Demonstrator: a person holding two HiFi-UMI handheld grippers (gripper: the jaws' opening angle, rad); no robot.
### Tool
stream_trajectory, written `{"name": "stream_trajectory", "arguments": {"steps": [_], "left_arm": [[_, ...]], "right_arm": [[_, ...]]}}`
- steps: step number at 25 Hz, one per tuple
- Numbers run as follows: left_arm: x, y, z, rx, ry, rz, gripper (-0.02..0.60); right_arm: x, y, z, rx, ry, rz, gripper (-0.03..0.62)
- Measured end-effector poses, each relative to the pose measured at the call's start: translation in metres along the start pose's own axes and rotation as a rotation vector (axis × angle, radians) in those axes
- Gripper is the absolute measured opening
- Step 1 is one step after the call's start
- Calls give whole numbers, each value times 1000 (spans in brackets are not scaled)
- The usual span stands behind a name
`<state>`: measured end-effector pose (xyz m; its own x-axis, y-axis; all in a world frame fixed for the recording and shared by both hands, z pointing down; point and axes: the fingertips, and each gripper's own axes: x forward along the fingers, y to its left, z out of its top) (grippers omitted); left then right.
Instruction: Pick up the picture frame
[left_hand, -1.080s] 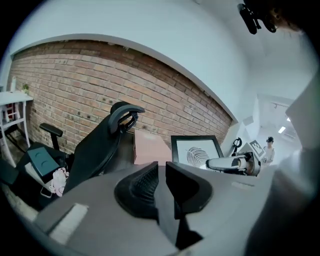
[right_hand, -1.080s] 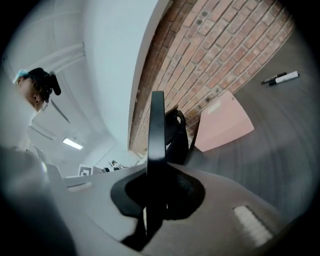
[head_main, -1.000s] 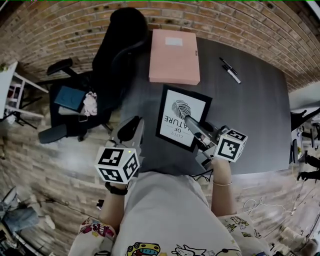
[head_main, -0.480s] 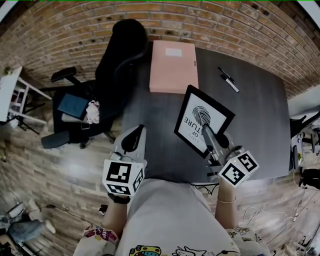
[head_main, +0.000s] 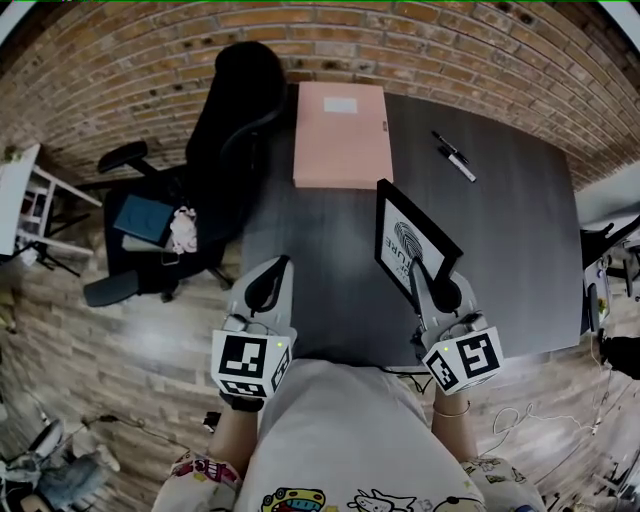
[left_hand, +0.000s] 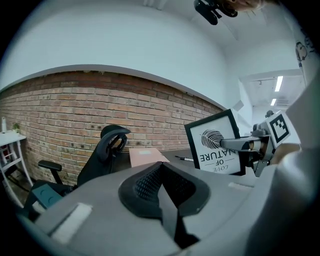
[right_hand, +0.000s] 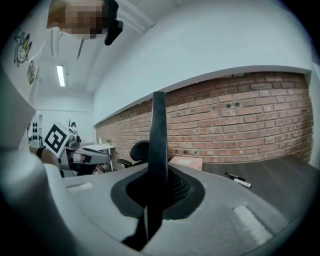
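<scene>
The picture frame (head_main: 408, 240), black-edged with a white fingerprint print, stands tilted up off the dark table (head_main: 510, 230). My right gripper (head_main: 418, 268) is shut on its near lower edge. In the right gripper view the frame (right_hand: 159, 140) shows edge-on as a dark bar clamped between the jaws. The left gripper view shows the print's face (left_hand: 215, 142) with the right gripper (left_hand: 250, 145) holding it. My left gripper (head_main: 264, 288) hovers at the table's front left edge, shut and empty, well apart from the frame.
A pink flat box (head_main: 340, 135) lies at the back of the table. Two markers (head_main: 455, 157) lie at the back right. A black office chair (head_main: 225, 110) stands left of the table before the brick wall, and a white shelf (head_main: 25, 190) stands at far left.
The frame went from lying nearly flat on the table to standing tilted up, as the right gripper rolled and rose with it. The left gripper stayed near the front edge.
</scene>
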<state>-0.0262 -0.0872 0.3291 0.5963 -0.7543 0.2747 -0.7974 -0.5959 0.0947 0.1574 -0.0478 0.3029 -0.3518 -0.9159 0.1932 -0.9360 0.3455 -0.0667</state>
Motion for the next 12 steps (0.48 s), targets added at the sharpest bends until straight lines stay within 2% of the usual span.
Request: {"name": "stream_trajectory", "arguments": {"steps": [4,12], "left_arm": [[2,1,-2,8,2,-5,15],[4,11,-8,-2,17,9,15]], "right_arm": [[-1,-5,-1,-60,5,-42,12],[2,-8,-4,-66,8,-53,12]]}}
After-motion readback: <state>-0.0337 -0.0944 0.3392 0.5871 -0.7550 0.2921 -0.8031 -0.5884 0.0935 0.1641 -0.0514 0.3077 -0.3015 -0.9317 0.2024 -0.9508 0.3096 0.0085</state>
